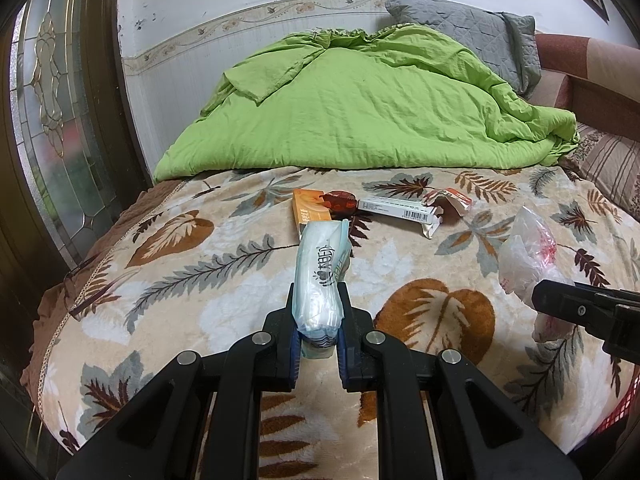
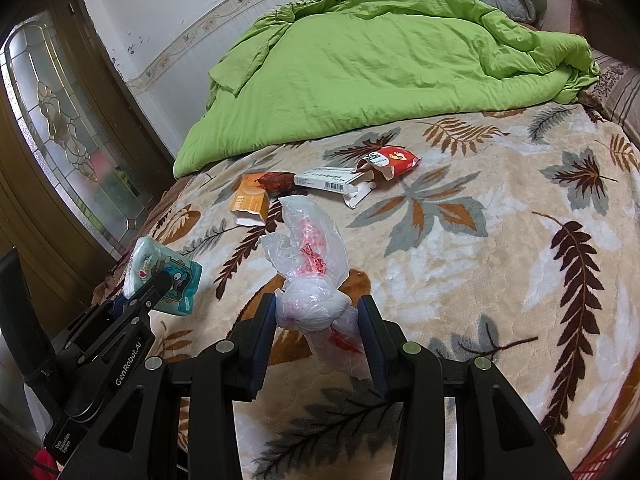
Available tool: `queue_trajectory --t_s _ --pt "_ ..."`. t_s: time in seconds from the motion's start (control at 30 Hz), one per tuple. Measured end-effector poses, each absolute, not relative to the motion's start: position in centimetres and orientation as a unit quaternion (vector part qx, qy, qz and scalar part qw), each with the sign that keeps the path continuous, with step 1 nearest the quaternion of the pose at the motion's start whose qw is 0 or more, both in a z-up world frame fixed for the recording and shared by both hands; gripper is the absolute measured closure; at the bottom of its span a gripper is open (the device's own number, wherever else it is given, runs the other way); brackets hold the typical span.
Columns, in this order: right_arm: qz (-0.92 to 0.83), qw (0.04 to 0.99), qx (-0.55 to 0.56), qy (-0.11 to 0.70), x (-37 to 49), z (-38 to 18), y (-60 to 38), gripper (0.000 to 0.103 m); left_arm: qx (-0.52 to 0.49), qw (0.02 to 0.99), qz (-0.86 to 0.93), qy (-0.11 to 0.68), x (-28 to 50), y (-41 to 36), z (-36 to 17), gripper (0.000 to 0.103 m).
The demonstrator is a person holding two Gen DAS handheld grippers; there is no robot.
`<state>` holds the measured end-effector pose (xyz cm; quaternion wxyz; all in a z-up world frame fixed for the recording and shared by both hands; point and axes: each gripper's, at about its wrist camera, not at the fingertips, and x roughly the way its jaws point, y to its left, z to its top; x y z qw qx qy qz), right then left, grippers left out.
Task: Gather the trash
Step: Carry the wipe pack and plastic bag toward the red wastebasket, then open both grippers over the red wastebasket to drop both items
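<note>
My left gripper point(image 1: 318, 312) is shut on a light blue tissue packet point(image 1: 322, 276) and holds it above the bed; it also shows in the right wrist view point(image 2: 164, 276). My right gripper point(image 2: 318, 320) has its jaws around a crumpled clear plastic bag point(image 2: 312, 264) with red print, the bag touching the left finger, with a gap at the right. The bag shows in the left wrist view point(image 1: 528, 256). On the leaf-patterned blanket point(image 2: 480, 260) lie an orange box point(image 2: 250, 200), a dark red wrapper point(image 2: 276, 180), a white barcode box point(image 2: 332, 182) and a red-and-white packet point(image 2: 394, 160).
A rumpled green quilt point(image 1: 360, 100) covers the far half of the bed, with a grey pillow point(image 1: 472, 28) behind it. A wooden door with patterned glass point(image 1: 52, 120) stands at the left. A striped cushion point(image 1: 612, 164) lies at the right edge.
</note>
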<state>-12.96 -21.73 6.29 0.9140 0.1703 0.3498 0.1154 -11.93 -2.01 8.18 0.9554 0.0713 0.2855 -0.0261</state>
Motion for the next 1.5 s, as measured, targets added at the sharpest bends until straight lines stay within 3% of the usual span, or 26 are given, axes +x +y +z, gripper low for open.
queue_trajectory --t_s 0.27,0.7,1.17,1.43,1.5 --pt "0.117 0.912 0.185 0.347 -13.3 6.6 -22.3 0.059 0.067 0.956 -0.040 0.282 -11.9 -2.2 8.3 0.089" --pt "0.091 0.911 0.259 0.309 -20.3 10.5 -30.0 0.059 0.028 0.926 -0.236 0.293 -15.0 -7.2 10.4 0.089" --pt "-0.069 0.898 0.327 0.286 -35.7 10.8 -44.2 0.058 0.029 0.813 -0.472 0.340 -22.3 -21.4 14.1 0.089" --pt "-0.138 0.871 0.361 0.302 -41.6 7.2 -48.9 0.056 0.091 0.748 -0.548 0.365 -28.4 -30.1 12.4 0.089" --pt "-0.145 0.864 0.366 0.313 -42.1 6.2 -49.4 0.052 0.106 0.733 -0.556 0.377 -29.1 -31.5 11.5 0.083"
